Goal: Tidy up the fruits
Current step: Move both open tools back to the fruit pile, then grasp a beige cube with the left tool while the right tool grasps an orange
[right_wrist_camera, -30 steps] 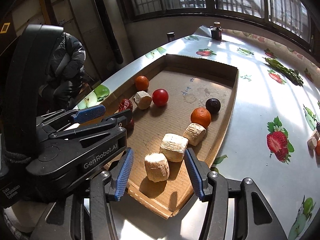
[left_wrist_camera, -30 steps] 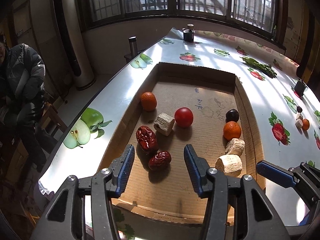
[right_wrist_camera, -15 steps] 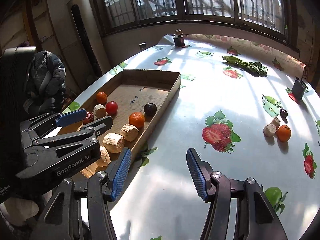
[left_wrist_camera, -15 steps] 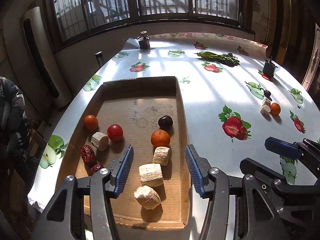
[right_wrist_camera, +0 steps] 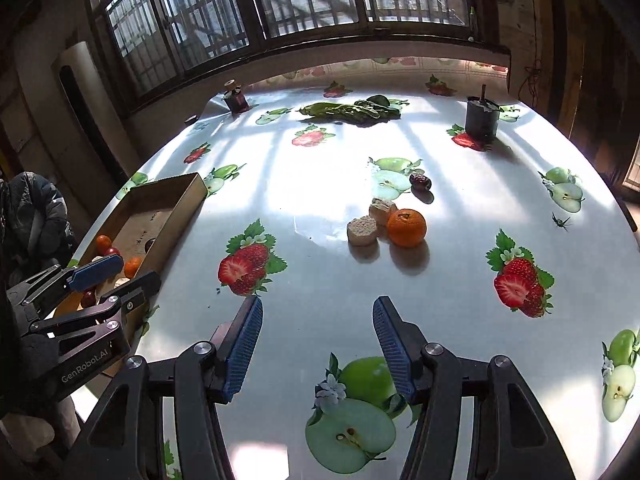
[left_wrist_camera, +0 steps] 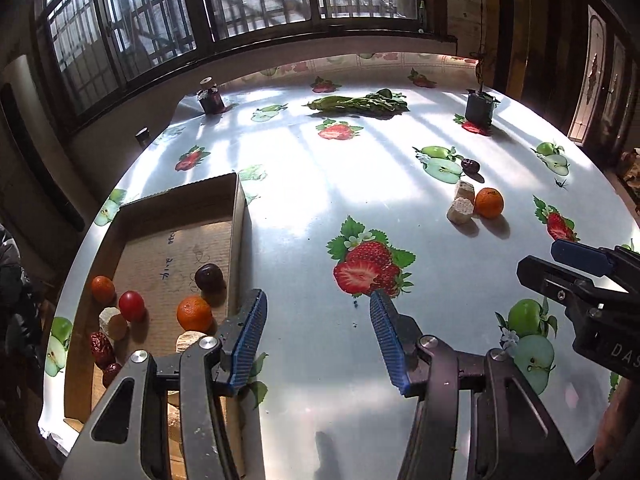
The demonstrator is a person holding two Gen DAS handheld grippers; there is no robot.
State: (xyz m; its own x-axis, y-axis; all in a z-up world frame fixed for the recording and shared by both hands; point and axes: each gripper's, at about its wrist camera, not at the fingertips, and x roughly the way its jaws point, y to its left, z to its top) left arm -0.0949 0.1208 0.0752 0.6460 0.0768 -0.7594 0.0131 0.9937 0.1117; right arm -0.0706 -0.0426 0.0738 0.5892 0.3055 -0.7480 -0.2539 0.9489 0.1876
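Observation:
A cardboard tray [left_wrist_camera: 176,204] at the table's left holds oranges [left_wrist_camera: 194,313], a red tomato [left_wrist_camera: 131,305], a dark plum [left_wrist_camera: 209,277], red dates [left_wrist_camera: 98,344] and pale sugarcane chunks [left_wrist_camera: 109,317]. On the table to the right lie a loose orange [right_wrist_camera: 406,227], two pale chunks [right_wrist_camera: 362,230] and a dark date [right_wrist_camera: 420,182]. My left gripper [left_wrist_camera: 316,332] is open and empty beside the tray's right wall. My right gripper [right_wrist_camera: 318,340] is open and empty, well short of the loose orange.
The round table has a glossy cloth printed with fruit [right_wrist_camera: 244,264]. A bundle of greens [right_wrist_camera: 352,110], a small dark jar [right_wrist_camera: 235,98] and a black cup [right_wrist_camera: 482,118] stand at the back. The table edge runs behind the tray on the left.
Both grippers have swung right, away from the tray and over the open table. The loose orange group has come closer in the right wrist view. Both stay open.

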